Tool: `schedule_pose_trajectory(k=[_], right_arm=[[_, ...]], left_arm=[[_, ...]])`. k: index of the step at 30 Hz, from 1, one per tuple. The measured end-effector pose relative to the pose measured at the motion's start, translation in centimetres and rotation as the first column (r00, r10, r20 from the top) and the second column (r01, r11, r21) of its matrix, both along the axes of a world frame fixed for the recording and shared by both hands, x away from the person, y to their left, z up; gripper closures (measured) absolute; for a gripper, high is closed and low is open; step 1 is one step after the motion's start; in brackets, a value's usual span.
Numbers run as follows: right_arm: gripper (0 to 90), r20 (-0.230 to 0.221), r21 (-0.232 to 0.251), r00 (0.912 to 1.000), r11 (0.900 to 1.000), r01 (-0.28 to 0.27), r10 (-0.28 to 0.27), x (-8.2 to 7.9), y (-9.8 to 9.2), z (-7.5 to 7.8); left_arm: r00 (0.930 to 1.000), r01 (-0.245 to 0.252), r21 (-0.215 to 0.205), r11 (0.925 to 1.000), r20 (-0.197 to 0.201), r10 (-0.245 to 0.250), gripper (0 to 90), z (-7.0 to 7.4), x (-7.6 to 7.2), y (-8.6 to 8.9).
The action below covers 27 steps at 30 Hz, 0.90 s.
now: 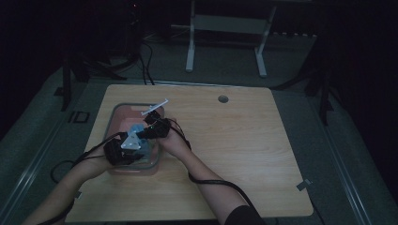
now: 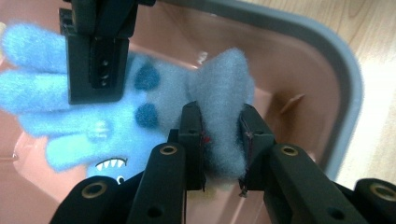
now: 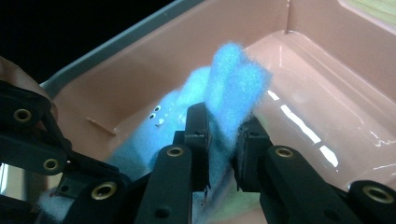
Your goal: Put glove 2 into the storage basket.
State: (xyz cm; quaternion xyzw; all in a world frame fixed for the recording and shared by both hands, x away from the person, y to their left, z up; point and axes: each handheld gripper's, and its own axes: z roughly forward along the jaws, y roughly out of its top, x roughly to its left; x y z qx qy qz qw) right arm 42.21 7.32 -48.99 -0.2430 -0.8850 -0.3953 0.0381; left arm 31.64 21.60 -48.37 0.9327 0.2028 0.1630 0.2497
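A fuzzy light-blue glove (image 2: 93,116) with dark blue spots, a small toothy face and a grey cuff (image 2: 224,88) hangs inside a pink tub (image 2: 289,60) with a grey rim. My left gripper (image 2: 220,123) is shut on the grey cuff. Across from it, my right gripper (image 3: 223,126) is shut on the blue finger end (image 3: 233,74), so the glove is stretched between the two. In the high view both grippers, the left (image 1: 123,150) and the right (image 1: 152,127), meet over the tub (image 1: 112,117) at the table's left, with the glove (image 1: 137,129) between them.
The tub's walls rise close around both grippers. The wooden table (image 1: 234,150) stretches bare to the right of the tub, with a round cable hole (image 1: 223,99) near its far edge. A white frame (image 1: 225,28) stands on the floor beyond the table. Cables trail off the near edge.
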Motion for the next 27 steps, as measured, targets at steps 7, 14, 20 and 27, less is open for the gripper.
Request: schedule_pose_trajectory(k=[7,14,20,27], right_arm=[[71.8,0.03,-0.046,0.9995,0.999,0.002,0.0,0.1,0.5,0.1],[55.0,0.049,-0.059,0.9985,0.998,0.026,-0.023,0.3,0.1,0.2],[48.2,0.044,-0.047,0.9989,0.999,0.02,-0.018,0.1,-0.6,0.6],[40.1,0.06,-0.011,0.9982,1.0,0.009,-0.008,-0.6,-1.9,1.9]], left_arm=[[0.9995,0.0,0.01,0.9999,-0.032,0.0,75.1,-0.7,0.8,0.0],[0.9986,0.01,0.014,0.9999,-0.051,-0.009,73.7,-0.9,1.0,-0.3],[0.9995,-0.014,-0.006,0.9999,-0.03,0.014,62.1,-0.6,0.9,-0.2],[0.9977,-0.065,-0.041,0.997,-0.019,0.065,39.5,0.8,0.3,-0.1]])
